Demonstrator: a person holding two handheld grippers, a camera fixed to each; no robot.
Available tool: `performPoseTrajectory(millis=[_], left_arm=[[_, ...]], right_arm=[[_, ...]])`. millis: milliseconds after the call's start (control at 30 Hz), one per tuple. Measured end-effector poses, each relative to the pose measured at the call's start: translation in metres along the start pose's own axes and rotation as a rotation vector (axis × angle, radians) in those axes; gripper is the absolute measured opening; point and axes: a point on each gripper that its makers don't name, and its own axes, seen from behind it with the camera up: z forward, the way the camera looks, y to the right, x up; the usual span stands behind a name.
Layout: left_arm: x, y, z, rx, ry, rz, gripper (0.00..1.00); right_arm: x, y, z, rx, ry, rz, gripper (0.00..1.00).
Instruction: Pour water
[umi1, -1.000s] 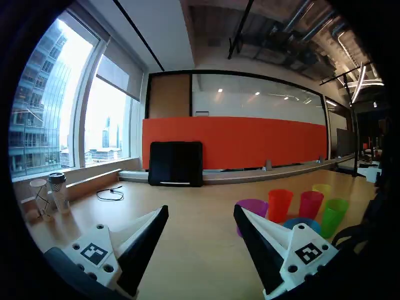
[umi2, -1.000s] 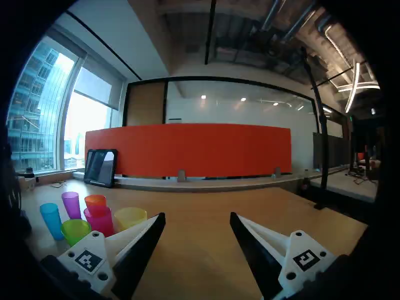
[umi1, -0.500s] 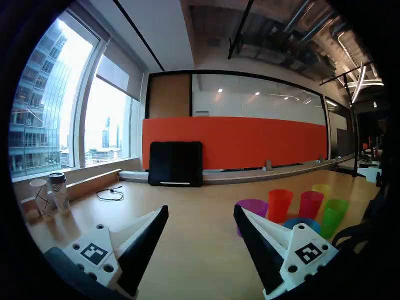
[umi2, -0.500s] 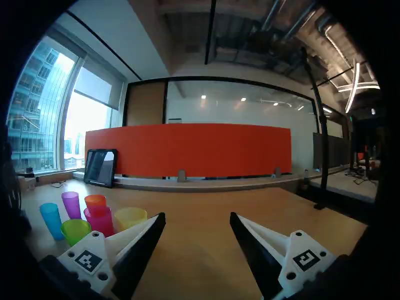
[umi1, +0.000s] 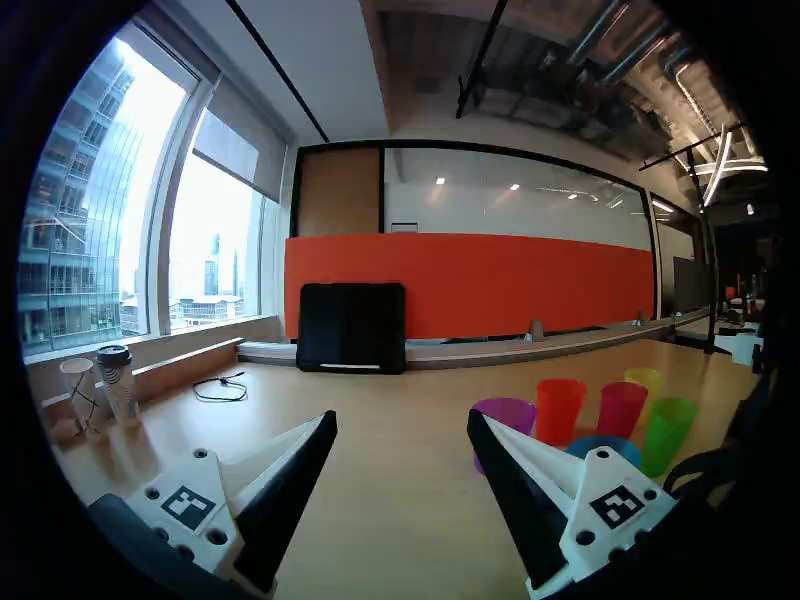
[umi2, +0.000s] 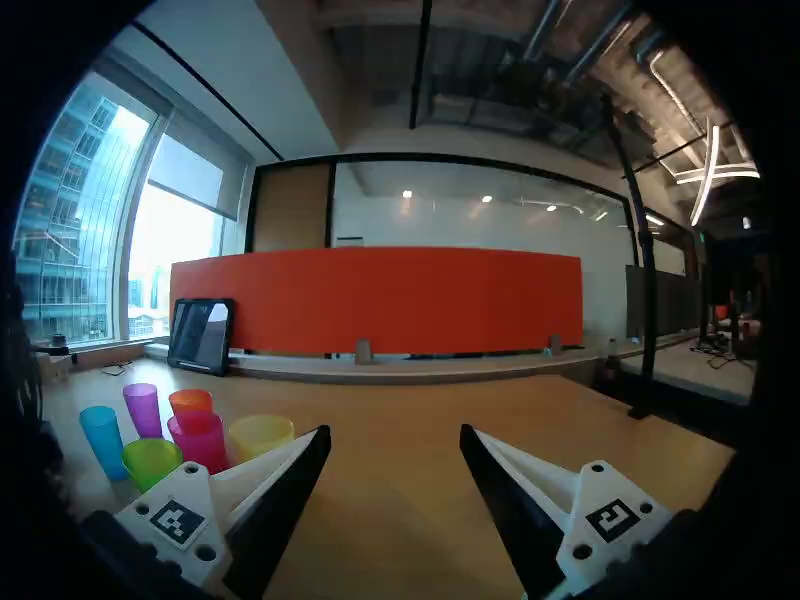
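coloured cups (umi2: 203, 440) left of right gripper (umi2: 393, 432)

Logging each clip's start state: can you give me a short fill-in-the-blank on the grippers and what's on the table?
1. The left gripper and the right gripper both stand ___, holding nothing.
2. The cluster of plastic cups on the wooden table counts ___ cups.
3. In the right gripper view, the cup farthest left in the cluster is the ___ one.
4. The black tablet stands in front of the ___ partition.

Missing words: open; six; blue; orange.
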Motion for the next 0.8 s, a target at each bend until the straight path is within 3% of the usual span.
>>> performPoseTrajectory(millis=[800], left_arm=[[-0.0004,0.0014,0.0009,0.0,0.0,-0.001,0.97]], right_arm=[[-0.0002,0.0009,0.0005,0.0,0.0,0.0,1.0]])
